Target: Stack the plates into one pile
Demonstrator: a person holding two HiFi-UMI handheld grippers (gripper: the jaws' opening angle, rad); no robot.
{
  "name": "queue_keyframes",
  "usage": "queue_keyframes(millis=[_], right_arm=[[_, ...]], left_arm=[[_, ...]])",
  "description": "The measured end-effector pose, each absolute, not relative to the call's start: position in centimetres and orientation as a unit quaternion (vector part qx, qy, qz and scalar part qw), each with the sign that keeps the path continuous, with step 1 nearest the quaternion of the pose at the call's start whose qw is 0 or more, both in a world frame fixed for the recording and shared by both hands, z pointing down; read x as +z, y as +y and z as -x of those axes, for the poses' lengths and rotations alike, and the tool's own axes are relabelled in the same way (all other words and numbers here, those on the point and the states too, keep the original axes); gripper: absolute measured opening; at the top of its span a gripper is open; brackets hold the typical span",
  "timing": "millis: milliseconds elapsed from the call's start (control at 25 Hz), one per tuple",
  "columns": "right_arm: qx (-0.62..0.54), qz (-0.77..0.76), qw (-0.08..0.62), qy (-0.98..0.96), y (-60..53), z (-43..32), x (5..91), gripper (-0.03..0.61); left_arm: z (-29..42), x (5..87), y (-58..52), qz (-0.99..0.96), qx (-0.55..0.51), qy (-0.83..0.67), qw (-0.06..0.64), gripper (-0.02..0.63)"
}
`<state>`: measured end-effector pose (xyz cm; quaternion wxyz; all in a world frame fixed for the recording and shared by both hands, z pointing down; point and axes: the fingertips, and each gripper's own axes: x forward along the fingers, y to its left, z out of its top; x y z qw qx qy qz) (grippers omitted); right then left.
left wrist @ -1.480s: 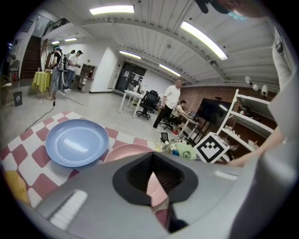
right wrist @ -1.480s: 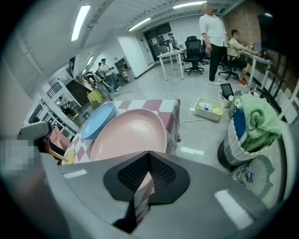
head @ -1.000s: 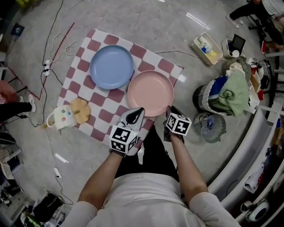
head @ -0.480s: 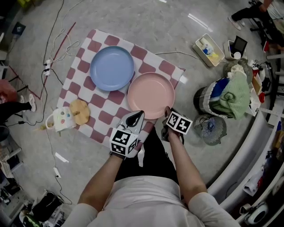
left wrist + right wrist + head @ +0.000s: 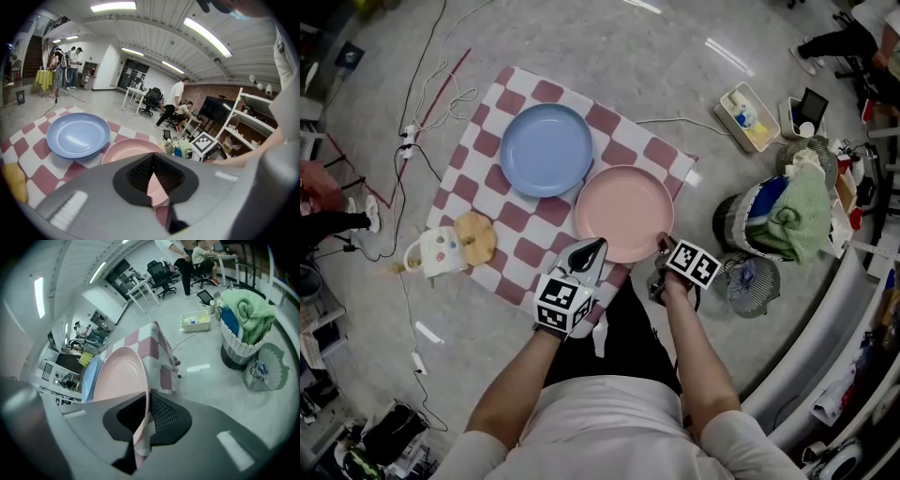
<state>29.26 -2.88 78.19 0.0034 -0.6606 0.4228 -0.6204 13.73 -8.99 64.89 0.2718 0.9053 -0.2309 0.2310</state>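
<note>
Cloth (image 5: 521,246), checked red and white, on the floor; blue plate (image 5: 547,150) and pink plate (image 5: 623,211) on it, just beside each other; right gripper (image 5: 142,420) pinching the pink plate's near rim; left gripper (image 5: 592,247) alongside, jaws pressed together, empty.

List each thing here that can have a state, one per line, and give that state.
checkered cloth: spread out on the floor.
pink plate: right way up, empty, near rim clamped.
blue plate: right way up, empty, unstacked, flat on the checkered cloth.
right hand-held gripper: shut on the pink plate's rim.
left hand-held gripper: jaws together, holding nothing.
basket: filled to the top.
</note>
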Motion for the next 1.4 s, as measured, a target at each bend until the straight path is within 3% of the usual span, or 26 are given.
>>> queue_keyframes(millis=[680, 1400], right_arm=[[-0.626, 0.622, 0.057, 0.467, -7.9, -29.1, 72.5, 0.031], [-0.625, 0.564, 0.016, 0.540, -22.5, -21.3, 71.3, 0.034]], left_arm=[[-12.6, 62.1, -11.7, -0.903, 0.201, -0.273, 0.263, 0.006], [-7.7, 61.2, -18.1, -0.867, 0.174, -0.377, 0.275, 0.006]])
